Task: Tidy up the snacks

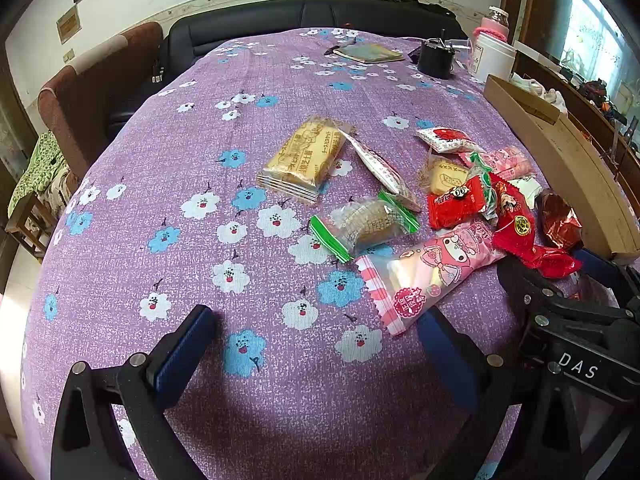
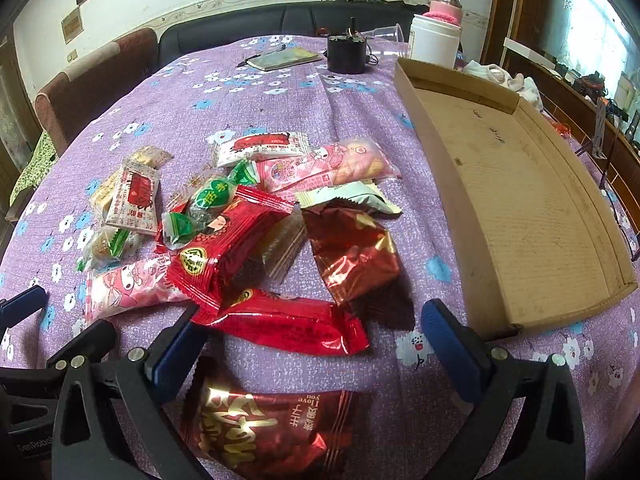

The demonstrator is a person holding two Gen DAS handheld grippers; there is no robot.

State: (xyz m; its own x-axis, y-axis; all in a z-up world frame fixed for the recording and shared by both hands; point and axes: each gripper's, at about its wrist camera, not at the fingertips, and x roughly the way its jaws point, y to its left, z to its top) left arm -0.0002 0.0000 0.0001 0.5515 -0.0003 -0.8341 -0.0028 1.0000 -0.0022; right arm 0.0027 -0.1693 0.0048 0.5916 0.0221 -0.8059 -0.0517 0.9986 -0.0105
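A heap of wrapped snacks lies on the purple flowered cloth. In the left wrist view I see a tan biscuit pack [image 1: 304, 160], a green-ended wafer bag [image 1: 364, 220] and a pink cartoon packet [image 1: 428, 276]. My left gripper [image 1: 316, 340] hangs open over bare cloth just in front of them. My right gripper [image 2: 316, 340] is open too. A long red packet [image 2: 288, 322] lies between its fingertips, untouched by the pads. A dark red foil packet with gold writing [image 2: 272, 428] lies closer in. A shallow cardboard tray [image 2: 512, 200] stands empty on the right.
At the table's far end are a black cup [image 2: 346, 54], a white canister [image 2: 434, 40] and a notebook with a pen [image 2: 284, 58]. A brown chair [image 2: 92, 80] and a black sofa stand beyond the table. The two grippers hang close side by side.
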